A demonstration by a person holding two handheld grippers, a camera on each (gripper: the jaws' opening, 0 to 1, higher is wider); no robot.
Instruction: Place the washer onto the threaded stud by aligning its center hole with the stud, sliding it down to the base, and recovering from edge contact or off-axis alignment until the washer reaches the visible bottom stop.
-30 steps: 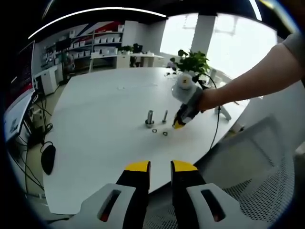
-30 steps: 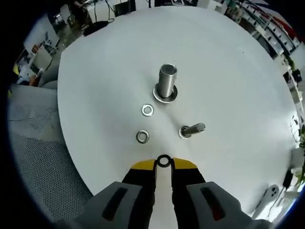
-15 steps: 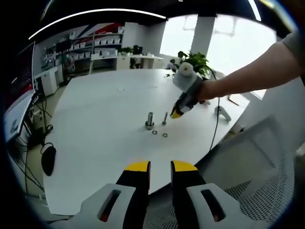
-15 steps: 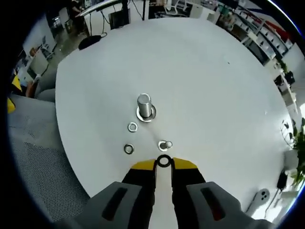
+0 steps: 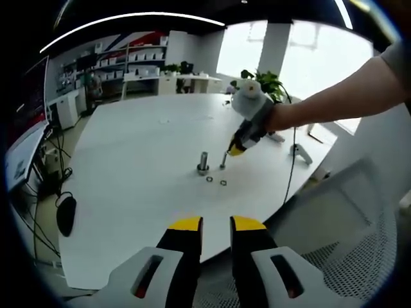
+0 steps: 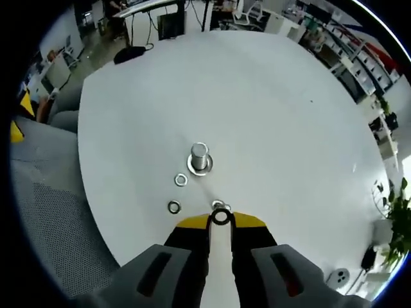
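White round table [image 6: 270, 109] in an open office is seen. A washer [image 6: 221, 217] is held pinched at the tips of the right gripper [image 6: 221, 220], hole facing the camera. The threaded stud [image 6: 218, 205] stands upright just beyond, its axis nearly along the jaws. A larger stud [image 6: 199, 157] and two loose washers [image 6: 177, 193] lie near. The left gripper [image 5: 216, 224], jaws slightly parted and empty, is kept well apart from the studs.

Your left gripper view is looking across the table [image 5: 128, 160] from afar; your right is looking straight down, sharing the stud [image 5: 223, 159].
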